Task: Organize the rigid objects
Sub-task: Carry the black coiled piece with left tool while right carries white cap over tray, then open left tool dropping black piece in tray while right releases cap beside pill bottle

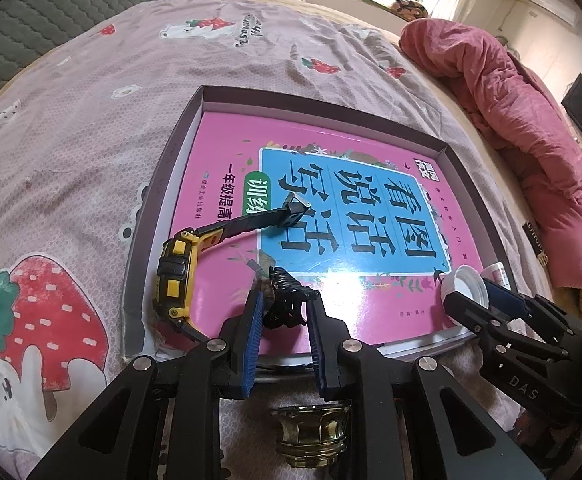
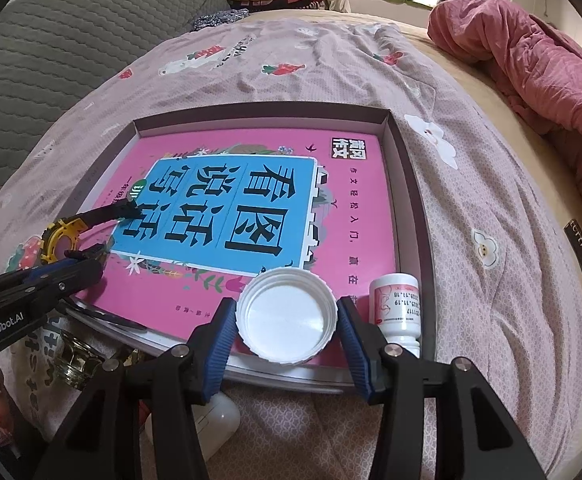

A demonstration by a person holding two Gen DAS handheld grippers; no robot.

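A shallow box (image 1: 171,152) (image 2: 415,184) on the bed holds a pink book (image 1: 331,184) (image 2: 347,216). A yellow-and-black watch (image 1: 177,272) (image 2: 61,240) stands on the book's left side. My left gripper (image 1: 281,300) (image 2: 91,260) straddles a black hair clip (image 1: 287,296) on the book, fingers slightly apart around it. My right gripper (image 2: 287,316) (image 1: 475,288) holds a white lid (image 2: 287,316) (image 1: 465,284) between its blue pads (image 2: 223,332) over the book's near right corner. A small white pill bottle (image 2: 397,304) (image 1: 497,270) lies just right of it inside the box.
A glass and brass piece (image 1: 311,436) (image 2: 75,360) lies on the bedsheet in front of the box. A white bottle (image 2: 219,416) lies beneath my right gripper. A red quilt (image 1: 511,120) (image 2: 531,64) is bunched at the right. A grey headboard (image 2: 71,40) stands at the left.
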